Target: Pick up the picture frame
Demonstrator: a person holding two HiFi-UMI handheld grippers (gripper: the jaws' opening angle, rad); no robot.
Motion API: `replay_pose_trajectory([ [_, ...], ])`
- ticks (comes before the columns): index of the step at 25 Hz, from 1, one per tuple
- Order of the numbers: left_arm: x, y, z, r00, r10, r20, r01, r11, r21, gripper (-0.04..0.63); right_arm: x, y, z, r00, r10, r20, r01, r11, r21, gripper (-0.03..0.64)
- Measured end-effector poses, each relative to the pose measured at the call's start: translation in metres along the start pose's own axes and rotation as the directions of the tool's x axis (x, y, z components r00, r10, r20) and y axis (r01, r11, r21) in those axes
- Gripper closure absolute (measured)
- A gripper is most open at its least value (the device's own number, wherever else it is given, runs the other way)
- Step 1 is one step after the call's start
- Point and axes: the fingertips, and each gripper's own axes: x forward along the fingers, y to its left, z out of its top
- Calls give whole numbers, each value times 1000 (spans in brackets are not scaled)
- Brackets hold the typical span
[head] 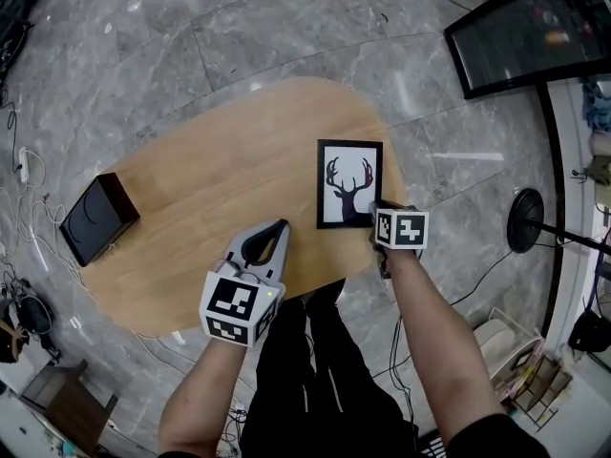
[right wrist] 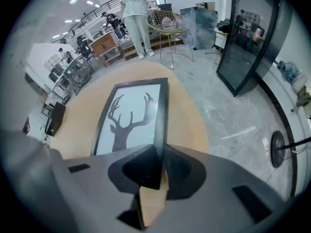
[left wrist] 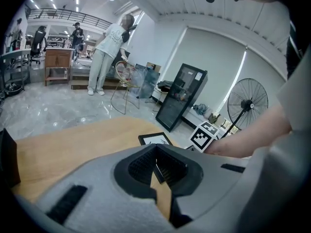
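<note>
The picture frame (head: 348,184), black-edged with a deer silhouette on white, lies flat on the oval wooden table (head: 220,160). My right gripper (head: 375,216) points steeply down at the frame's near right corner. In the right gripper view the frame (right wrist: 131,115) runs away from the jaws, and its right rail passes between the pads, which press on it (right wrist: 159,149). My left gripper (head: 281,225) hovers over the table's near edge, left of the frame, shut with nothing held. In the left gripper view its closed tips (left wrist: 155,152) point toward the frame (left wrist: 154,139).
A black box (head: 97,218) sits at the table's left end. On the grey marble floor to the right are a standing fan (head: 525,219) and a black glass cabinet (head: 530,31). People stand far off in the room (left wrist: 104,57).
</note>
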Motion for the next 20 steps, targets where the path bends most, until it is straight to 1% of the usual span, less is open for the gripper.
replay_pose_trajectory([
  [3, -4, -2, -1, 1000, 7, -2, -7, 1000, 9, 589, -4, 2, 0, 1000, 15, 27, -15, 1000, -3, 548],
  [8, -7, -6, 1, 1000, 14, 5, -14, 1000, 10, 589, -12, 8, 6, 996, 61, 70, -57, 997, -55, 548],
  [12, -16, -9, 8, 1000, 23, 16, -24, 1000, 14, 589, -29, 14, 12, 989, 92, 119, -87, 995, -52, 548],
  [16, -30, -14, 25, 998, 44, 34, -45, 999, 14, 589, -60, 24, 24, 977, 125, 170, -113, 991, -74, 548],
  [20, -55, -22, 55, 995, 69, 72, -70, 997, 18, 589, -112, 37, 39, 958, 162, 237, -145, 986, -88, 546],
])
